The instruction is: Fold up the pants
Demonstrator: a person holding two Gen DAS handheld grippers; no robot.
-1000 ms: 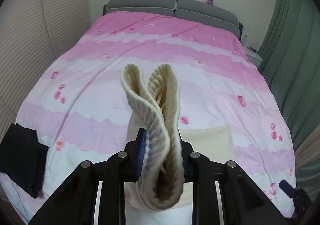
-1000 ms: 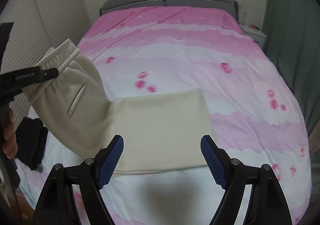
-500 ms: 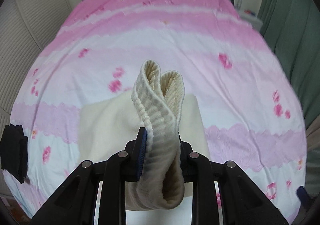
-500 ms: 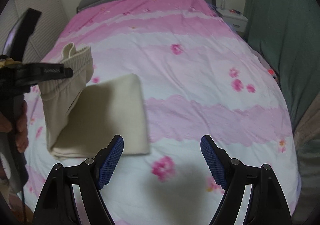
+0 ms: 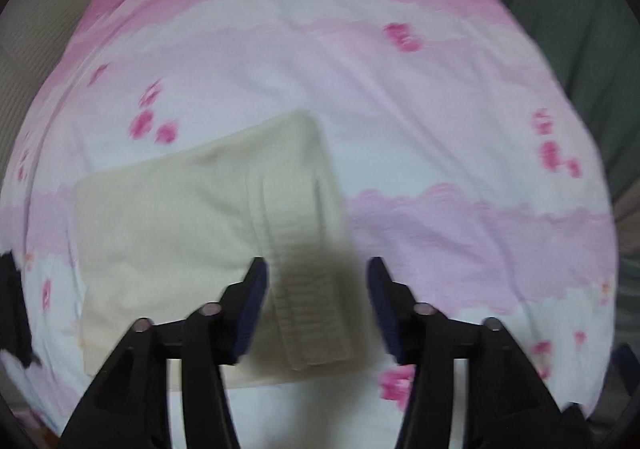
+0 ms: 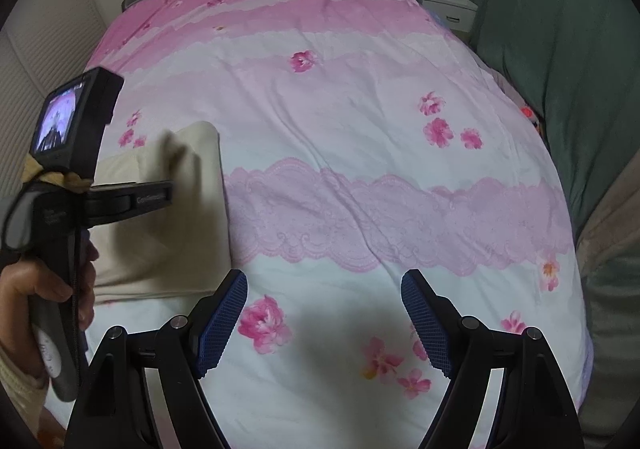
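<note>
On the pink bedspread (image 5: 440,121) lie the folded cream pants (image 5: 172,233), ribbed waistband (image 5: 308,281) uppermost. Left gripper (image 5: 316,309): jaws just opened, waistband between them, untouched. Only the right wrist view shows the right gripper (image 6: 324,317), wide and empty, and the hand (image 6: 36,289) gripping the left tool.

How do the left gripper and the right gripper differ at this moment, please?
The left gripper hangs over the cream pants, with the ribbed waistband lying free between its jaws; its jaws have just been opening. The right gripper is over bare pink bedspread, with nothing between its jaws, which stand wider apart. Both are open, grip nothing, have blue pads and point down at the bed.
</note>
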